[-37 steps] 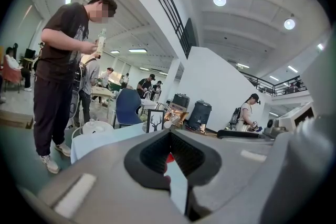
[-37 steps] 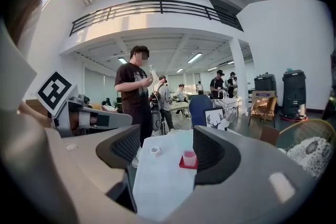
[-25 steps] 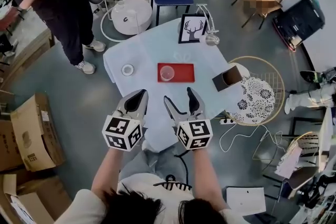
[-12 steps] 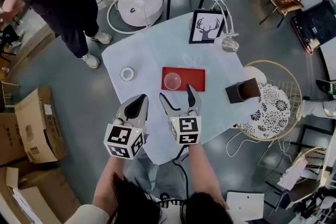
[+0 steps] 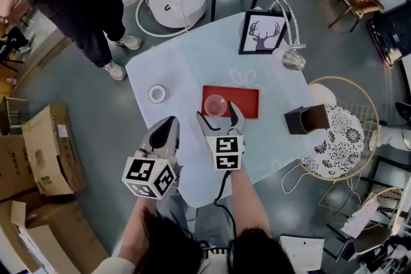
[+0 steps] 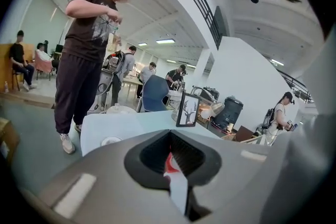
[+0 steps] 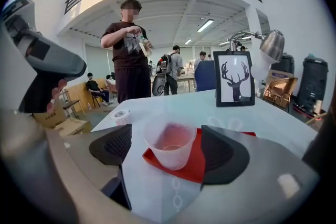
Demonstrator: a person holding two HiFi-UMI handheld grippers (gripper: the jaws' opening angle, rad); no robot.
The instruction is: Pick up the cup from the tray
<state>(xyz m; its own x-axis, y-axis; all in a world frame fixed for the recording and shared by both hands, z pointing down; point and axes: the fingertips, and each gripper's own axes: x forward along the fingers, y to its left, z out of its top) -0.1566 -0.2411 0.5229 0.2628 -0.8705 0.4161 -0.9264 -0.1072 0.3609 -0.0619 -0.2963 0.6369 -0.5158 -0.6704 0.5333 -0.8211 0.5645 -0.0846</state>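
Observation:
A clear plastic cup [image 5: 215, 104] [image 7: 170, 143] stands upright on the left end of a red tray [image 5: 247, 102] [image 7: 193, 164] on the pale blue table [image 5: 186, 67]. My right gripper [image 5: 218, 116] [image 7: 169, 150] is open at the tray's near edge. Its black pads [image 7: 224, 153] stand on either side of the cup with a gap to each wall. My left gripper [image 5: 164, 133] [image 6: 170, 157] is shut and empty, hanging over the table's near left edge, well left of the tray. Only a red sliver of the tray shows past its jaws.
A white tape roll [image 5: 157, 94] lies left of the tray. A framed deer picture [image 5: 262, 33] and a desk lamp [image 5: 292, 56] stand at the far side, a dark box [image 5: 305, 119] at the right edge. A person [image 5: 77, 3] stands far left; cardboard boxes [image 5: 45, 151] lie on the floor.
My right gripper has moved forward to the tray, so its open jaws now flank the cup. The left gripper has stayed back near the table's edge.

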